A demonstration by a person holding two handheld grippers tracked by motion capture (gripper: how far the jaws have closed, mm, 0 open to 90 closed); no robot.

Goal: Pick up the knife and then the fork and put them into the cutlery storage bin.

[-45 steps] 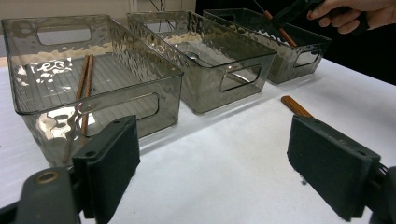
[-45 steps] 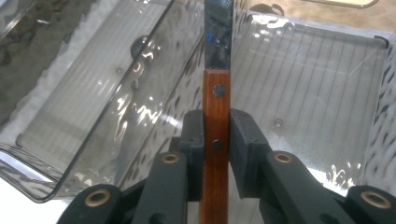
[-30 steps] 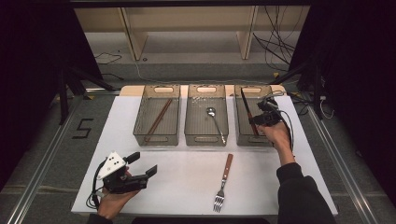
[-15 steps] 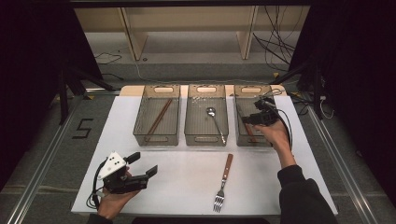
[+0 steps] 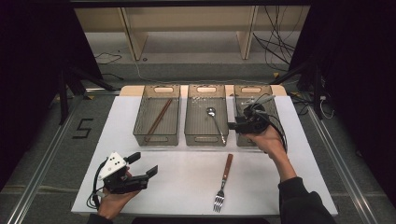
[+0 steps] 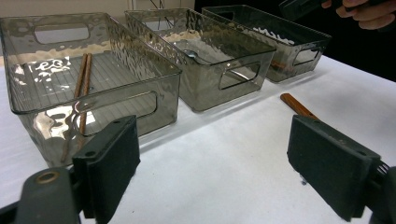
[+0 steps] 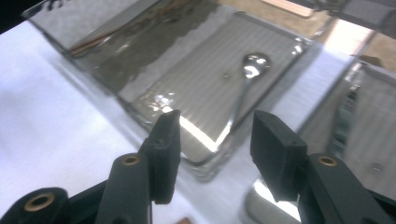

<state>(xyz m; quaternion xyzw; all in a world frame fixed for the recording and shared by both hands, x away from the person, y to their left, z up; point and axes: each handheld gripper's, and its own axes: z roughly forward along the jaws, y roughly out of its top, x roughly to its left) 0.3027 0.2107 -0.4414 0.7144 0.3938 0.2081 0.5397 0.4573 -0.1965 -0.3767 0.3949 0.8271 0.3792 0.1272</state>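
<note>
Count on my table (image 5: 187, 186), a white rectangular top.

Bins: three clear smoky-grey plastic bins with cut-out handles, in a row along the far edge: left bin (image 5: 140, 135), middle bin (image 5: 189, 135), right bin (image 5: 275, 112).

Chopsticks: two brown wooden chopsticks (image 5: 159, 117), one pair, lying together in the left bin.

Spoons: one silver metal spoon (image 5: 215, 120) in the middle bin.

Forks: one metal fork with a brown wooden handle (image 5: 223, 183), on the bare top near the near edge, in front of the middle and right bins.

Right bin: one brown item seen through its wall from my left tong's view; kind not resolvable.
</note>
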